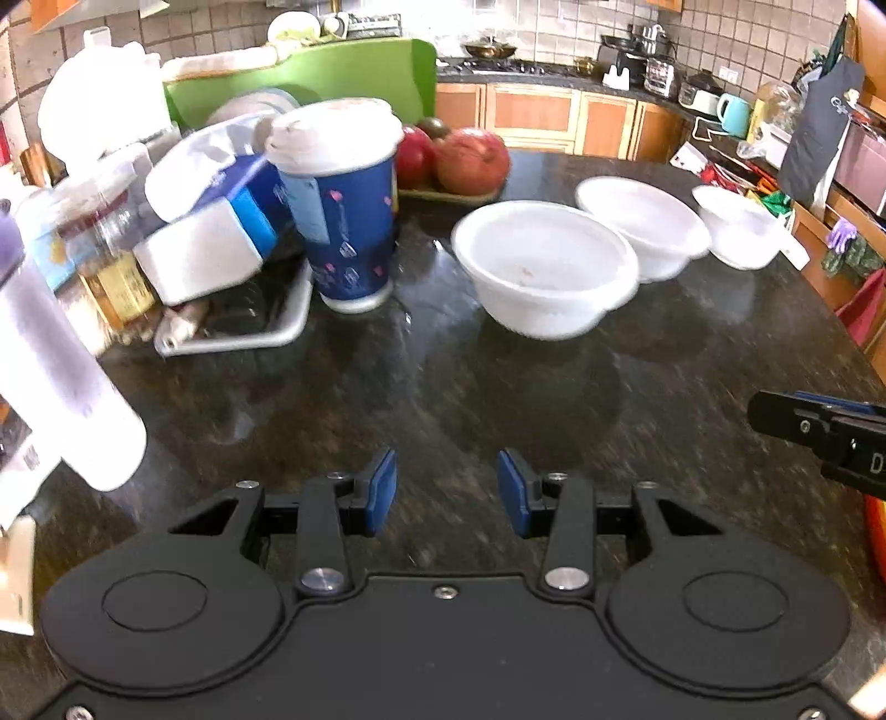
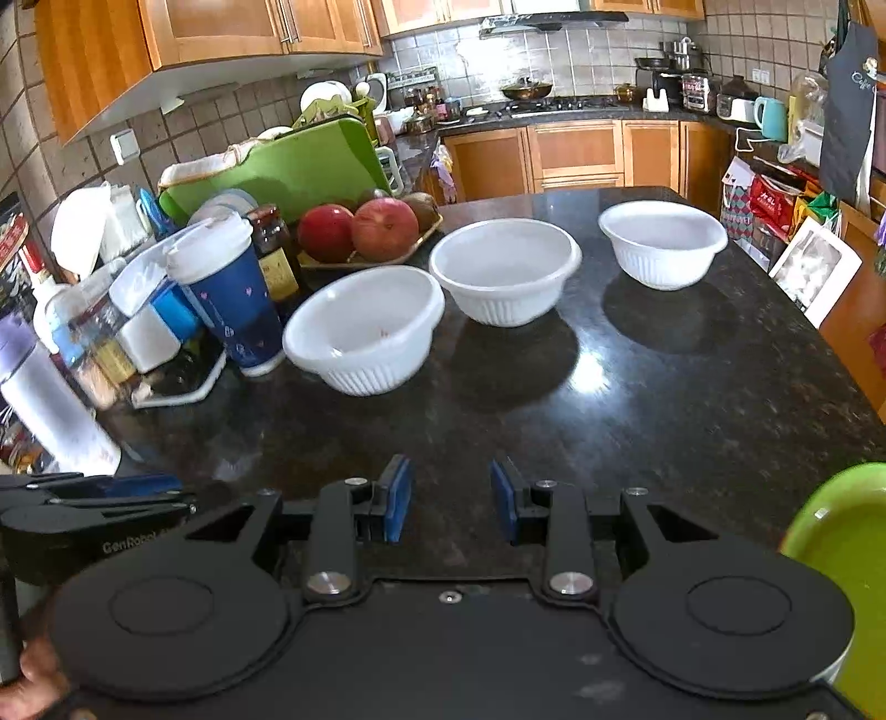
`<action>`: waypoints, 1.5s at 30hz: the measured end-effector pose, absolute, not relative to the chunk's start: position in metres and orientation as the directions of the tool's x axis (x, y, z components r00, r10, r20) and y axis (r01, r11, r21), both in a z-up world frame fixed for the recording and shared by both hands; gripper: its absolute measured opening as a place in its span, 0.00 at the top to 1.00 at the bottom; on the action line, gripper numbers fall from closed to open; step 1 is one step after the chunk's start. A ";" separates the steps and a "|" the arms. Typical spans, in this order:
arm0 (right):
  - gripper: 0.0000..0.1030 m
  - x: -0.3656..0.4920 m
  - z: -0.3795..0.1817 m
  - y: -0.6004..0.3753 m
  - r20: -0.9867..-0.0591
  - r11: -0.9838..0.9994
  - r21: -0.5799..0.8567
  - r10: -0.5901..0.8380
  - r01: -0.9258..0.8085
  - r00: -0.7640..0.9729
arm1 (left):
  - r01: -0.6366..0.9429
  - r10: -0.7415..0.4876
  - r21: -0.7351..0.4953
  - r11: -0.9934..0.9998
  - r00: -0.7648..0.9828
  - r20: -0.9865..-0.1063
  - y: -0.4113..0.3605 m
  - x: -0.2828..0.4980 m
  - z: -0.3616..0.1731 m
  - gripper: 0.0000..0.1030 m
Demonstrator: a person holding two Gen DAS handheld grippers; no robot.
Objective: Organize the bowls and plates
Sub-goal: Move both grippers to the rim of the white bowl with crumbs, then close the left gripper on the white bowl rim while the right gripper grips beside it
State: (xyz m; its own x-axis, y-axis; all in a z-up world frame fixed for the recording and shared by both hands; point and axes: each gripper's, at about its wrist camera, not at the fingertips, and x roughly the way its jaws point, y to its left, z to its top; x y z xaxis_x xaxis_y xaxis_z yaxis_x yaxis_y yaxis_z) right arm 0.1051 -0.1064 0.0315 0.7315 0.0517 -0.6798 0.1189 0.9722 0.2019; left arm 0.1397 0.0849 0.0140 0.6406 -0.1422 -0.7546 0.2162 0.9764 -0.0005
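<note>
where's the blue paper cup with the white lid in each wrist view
Left wrist: the blue paper cup stands upper left of centre, left of the nearest white bowl.
Right wrist: the cup stands at left, mid-height, just left of the same bowl.
Shared landmark: the red apples on their tray behind the cup.

A dark speckled stone counter (image 2: pixel 637 399) fills the foreground, its polished top catching a bright patch of reflected light. Wooden wall cupboards (image 2: pixel 183 27) hang over beige tiled walls (image 2: pixel 50 160). At the far side a gas hob (image 2: pixel 559 104) sits on another dark worktop under a metal extractor hood (image 2: pixel 554 21), with wooden base cupboards (image 2: pixel 576 149) below.
</note>
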 end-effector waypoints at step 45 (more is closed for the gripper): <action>0.67 0.246 0.010 -0.136 -0.713 0.923 0.336 0.121 0.185 0.691 | 0.286 -0.133 0.078 0.955 0.649 -0.749 0.056 0.271 0.009 0.49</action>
